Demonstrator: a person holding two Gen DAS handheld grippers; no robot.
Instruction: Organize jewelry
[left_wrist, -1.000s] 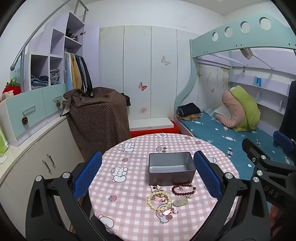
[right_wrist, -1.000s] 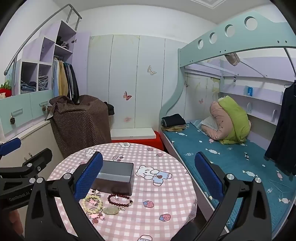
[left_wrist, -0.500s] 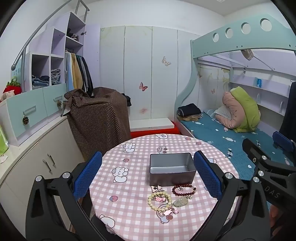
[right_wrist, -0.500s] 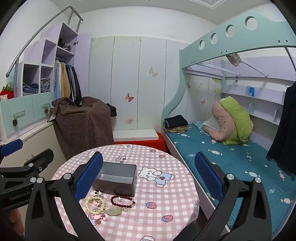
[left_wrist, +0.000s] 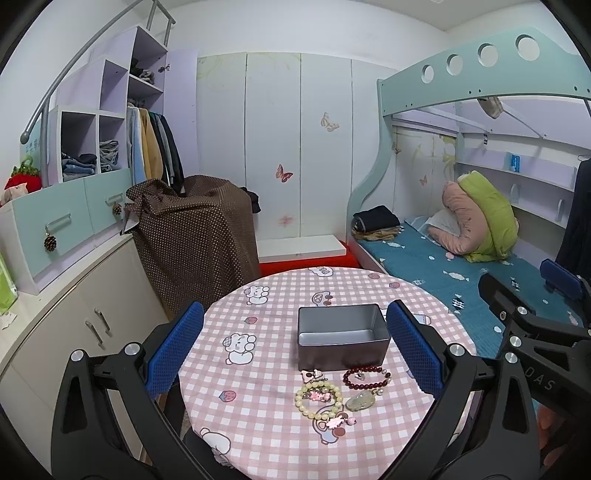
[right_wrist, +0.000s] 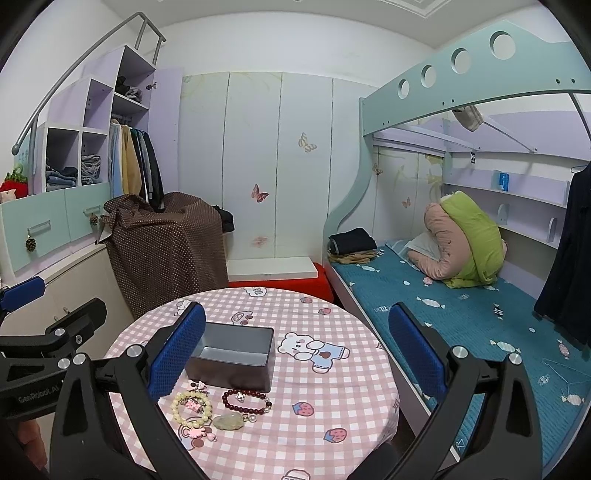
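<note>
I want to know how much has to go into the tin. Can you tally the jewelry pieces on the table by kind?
Bead bracelets: 2, a pale yellow bracelet and a dark red bracelet
Stone pendants: 1, a pale green pendant
Small pink charms or clips: 3, at
Total: 6, all outside the metal tin.

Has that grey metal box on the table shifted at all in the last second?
No. The metal box keeps its place against the bear print on the tablecloth; only the cameras drift slightly.

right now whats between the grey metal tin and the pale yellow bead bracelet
A small pink hair clip lies between the grey metal tin and the pale yellow bead bracelet, in the left wrist view.
</note>
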